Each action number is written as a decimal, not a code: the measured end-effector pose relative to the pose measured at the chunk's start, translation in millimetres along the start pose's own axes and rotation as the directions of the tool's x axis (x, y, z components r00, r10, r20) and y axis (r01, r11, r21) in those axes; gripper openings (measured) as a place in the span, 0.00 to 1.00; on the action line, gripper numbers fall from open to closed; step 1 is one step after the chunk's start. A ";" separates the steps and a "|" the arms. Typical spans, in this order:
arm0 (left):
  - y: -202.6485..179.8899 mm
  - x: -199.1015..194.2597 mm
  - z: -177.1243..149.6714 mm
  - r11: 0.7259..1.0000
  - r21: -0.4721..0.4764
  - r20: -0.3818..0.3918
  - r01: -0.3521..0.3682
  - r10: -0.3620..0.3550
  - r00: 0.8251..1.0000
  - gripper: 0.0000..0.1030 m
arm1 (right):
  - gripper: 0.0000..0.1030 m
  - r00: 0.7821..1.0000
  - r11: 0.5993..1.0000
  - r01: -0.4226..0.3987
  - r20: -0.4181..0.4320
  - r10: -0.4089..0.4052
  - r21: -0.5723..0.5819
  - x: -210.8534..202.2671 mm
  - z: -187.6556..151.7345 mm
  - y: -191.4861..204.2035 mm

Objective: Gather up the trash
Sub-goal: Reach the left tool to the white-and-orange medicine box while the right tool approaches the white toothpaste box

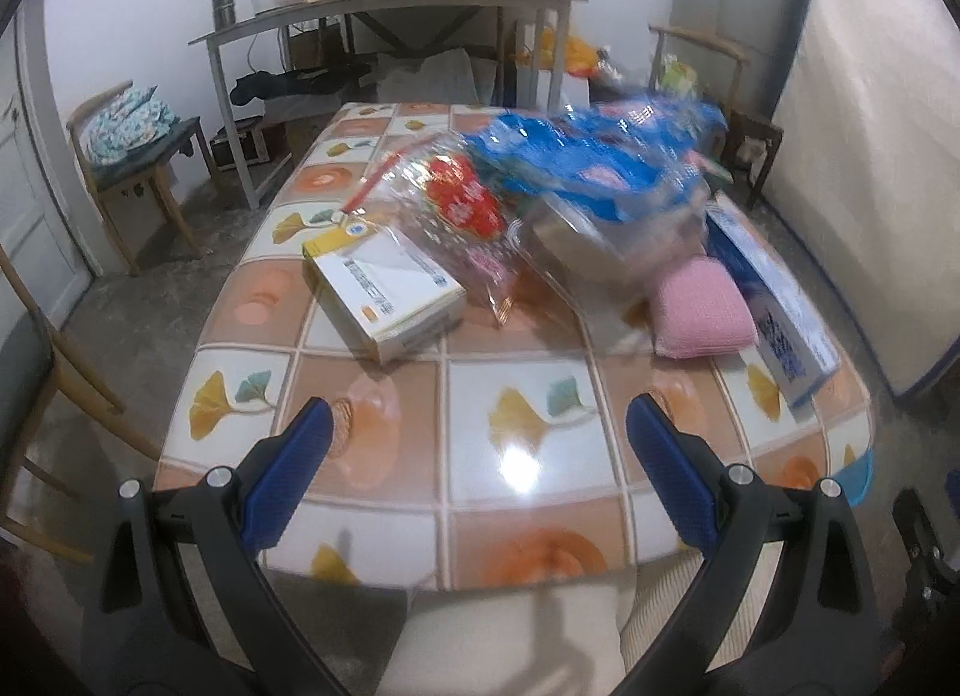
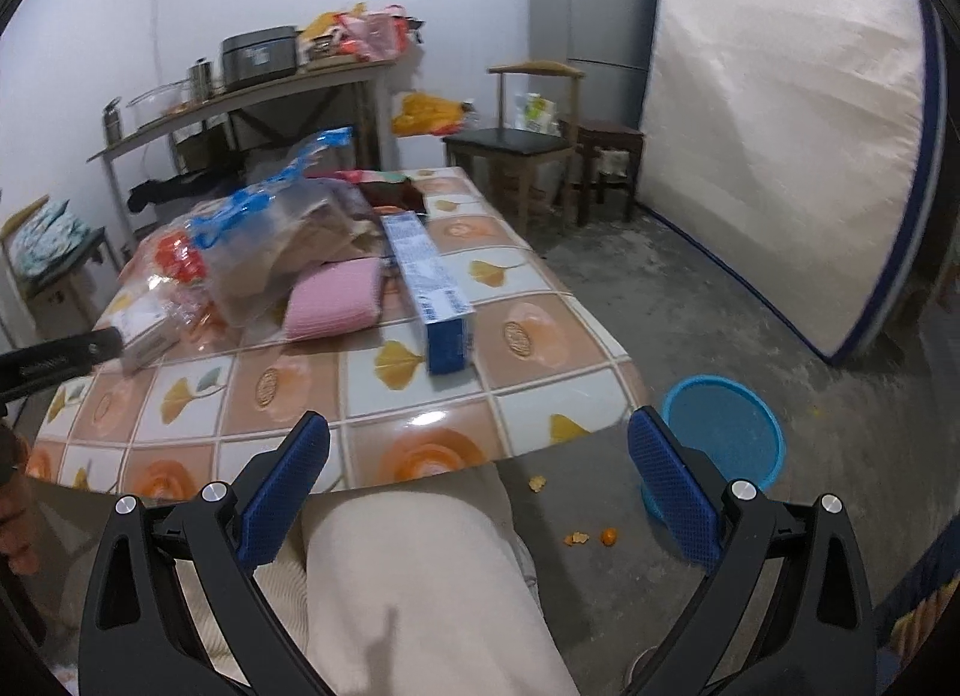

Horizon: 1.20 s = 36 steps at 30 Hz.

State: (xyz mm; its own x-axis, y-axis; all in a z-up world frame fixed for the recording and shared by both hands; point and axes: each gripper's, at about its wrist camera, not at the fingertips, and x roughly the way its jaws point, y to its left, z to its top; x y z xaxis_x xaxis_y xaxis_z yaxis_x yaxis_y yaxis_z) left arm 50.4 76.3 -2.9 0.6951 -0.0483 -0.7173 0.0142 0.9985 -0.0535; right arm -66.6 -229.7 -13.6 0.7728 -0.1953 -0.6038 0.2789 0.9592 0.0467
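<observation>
- A clear plastic bag point(image 1: 576, 198) with blue and red print is seen heaped at the middle of the desk point(image 1: 516, 456), blurred in the left wrist view.
- A white and yellow box point(image 1: 384, 288) is set just beside the bag, on its left in that view; a pink pad point(image 1: 702, 306) and a long blue and white box point(image 1: 774, 288) are laid on its right.
- In the right wrist view, the long blue and white box point(image 2: 429, 288) is shown lying lengthwise on the tiled cloth, the pink pad point(image 2: 333, 297) touching the bag point(image 2: 270, 240).
- Small orange scraps point(image 2: 591, 537) are scattered on the concrete floor point(image 2: 750, 306), near a blue basin point(image 2: 720, 438) placed beside the desk's corner.
- The left tool point(image 1: 480, 426) is held wide apart above the near desk edge, nothing between its blue pads point(image 1: 300, 474).
- The right tool point(image 2: 480, 444) is likewise spread wide, empty, over the person's light trousers point(image 2: 420, 594).
- A mattress point(image 2: 780, 156) is leaned against the far wall next to a fridge point(image 2: 591, 18).
</observation>
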 end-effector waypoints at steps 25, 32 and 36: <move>44.5 95.9 55.4 0.998 0.041 -0.009 -0.047 0.048 0.999 0.92 | 0.94 0.968 0.962 -0.249 -0.067 0.243 -0.109 90.4 58.3 40.3; 32.6 128.6 54.7 0.985 0.109 -0.071 -0.134 0.142 0.987 0.92 | 0.94 0.956 0.954 -0.286 -0.097 0.277 -0.089 113.1 59.8 40.7; 36.2 143.4 56.9 0.976 0.122 -0.097 -0.183 0.195 0.976 0.92 | 0.94 0.948 0.952 -0.301 -0.123 0.293 -0.060 125.9 55.6 37.0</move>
State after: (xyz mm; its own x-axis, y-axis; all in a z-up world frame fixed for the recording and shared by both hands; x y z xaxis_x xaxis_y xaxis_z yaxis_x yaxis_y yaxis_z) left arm 191.4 107.0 -68.1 0.6117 0.1448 -0.7778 -0.0251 0.9862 0.1638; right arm 72.7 -230.1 -43.7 0.7440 0.1206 -0.6572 -0.0019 0.9839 0.1785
